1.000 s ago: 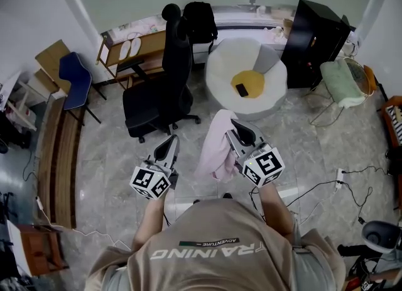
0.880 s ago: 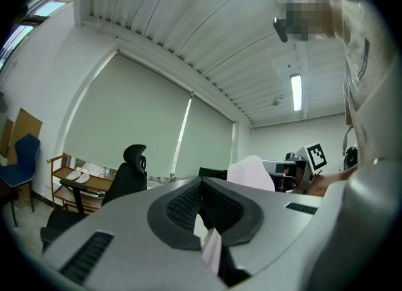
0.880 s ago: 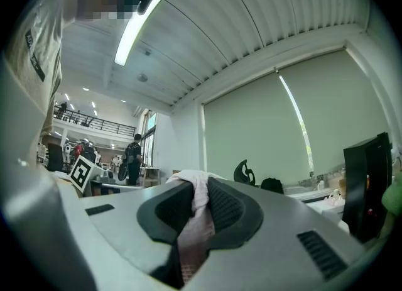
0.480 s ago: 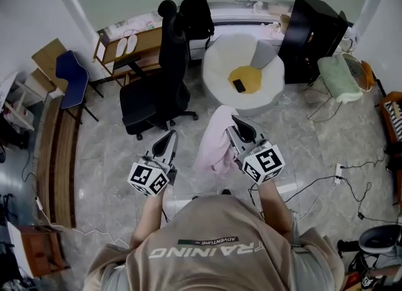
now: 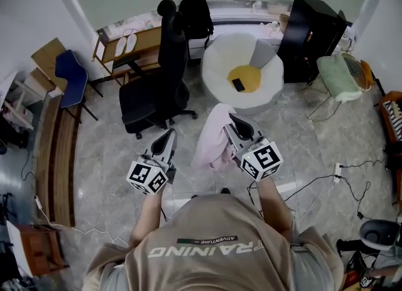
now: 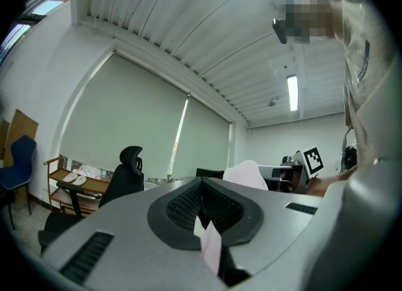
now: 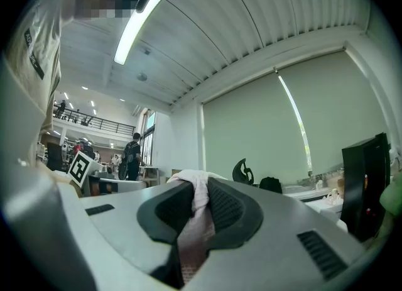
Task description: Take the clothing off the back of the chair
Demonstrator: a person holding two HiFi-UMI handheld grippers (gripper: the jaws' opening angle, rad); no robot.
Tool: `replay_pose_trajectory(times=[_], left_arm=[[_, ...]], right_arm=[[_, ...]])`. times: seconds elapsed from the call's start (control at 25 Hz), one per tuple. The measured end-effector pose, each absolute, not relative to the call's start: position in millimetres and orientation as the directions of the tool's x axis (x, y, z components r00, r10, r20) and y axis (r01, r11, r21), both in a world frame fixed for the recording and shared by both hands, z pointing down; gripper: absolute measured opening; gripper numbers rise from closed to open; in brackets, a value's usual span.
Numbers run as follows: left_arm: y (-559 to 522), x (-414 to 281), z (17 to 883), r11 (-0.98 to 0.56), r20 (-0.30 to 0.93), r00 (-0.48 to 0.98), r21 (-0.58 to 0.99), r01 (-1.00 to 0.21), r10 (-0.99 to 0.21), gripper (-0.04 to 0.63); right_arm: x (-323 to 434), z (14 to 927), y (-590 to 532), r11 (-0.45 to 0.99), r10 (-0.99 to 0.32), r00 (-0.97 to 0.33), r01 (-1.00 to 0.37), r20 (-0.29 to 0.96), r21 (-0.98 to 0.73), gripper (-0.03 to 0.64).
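The garment (image 5: 211,142) is already off the black office chair (image 5: 164,76), whose tall back looks bare. It hangs well clear of the chair, on the side nearer the person and a little to the chair's right in the head view. The right gripper (image 5: 232,123) has its jaws clamped on a bunched fold near the top of the cloth, and in the right gripper view pale pink fabric (image 7: 196,220) fills the gap between the pads and spills over their tips. The left gripper (image 5: 168,137) is held level beside it, closer to the chair's base. Its jaws are together, and no cloth shows on them in the head view. The garment looks thin, light and quite limp. It drapes in loose folds below the grip, so it should weigh almost nothing but will probably swing and trail with any move. It is in no way fragile, though smooth fabric held by a small pinch could slide out. The safest hold is likely a thick gathered fold like this one, not a single edge. The left gripper could take the hanging lower part, on the side facing the chair, to stop it dragging.
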State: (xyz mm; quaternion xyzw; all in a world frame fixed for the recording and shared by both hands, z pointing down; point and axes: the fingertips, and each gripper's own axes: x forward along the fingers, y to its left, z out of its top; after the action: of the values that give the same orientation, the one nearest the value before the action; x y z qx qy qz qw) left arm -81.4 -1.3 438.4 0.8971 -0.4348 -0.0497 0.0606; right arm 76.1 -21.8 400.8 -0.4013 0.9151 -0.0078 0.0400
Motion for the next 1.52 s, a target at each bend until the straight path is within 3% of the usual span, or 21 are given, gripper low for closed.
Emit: replay_pose_trajectory(times=[1.52], left_arm=[[29.9,-107.2,449.1,-0.533,-0.015,0.539,0.176,-0.828,-0.842,0.014]], right_arm=[[52.8,413.8,-12.7,0.745,-0.667,-0.744,-0.665,-0.04,-0.047,0.077]])
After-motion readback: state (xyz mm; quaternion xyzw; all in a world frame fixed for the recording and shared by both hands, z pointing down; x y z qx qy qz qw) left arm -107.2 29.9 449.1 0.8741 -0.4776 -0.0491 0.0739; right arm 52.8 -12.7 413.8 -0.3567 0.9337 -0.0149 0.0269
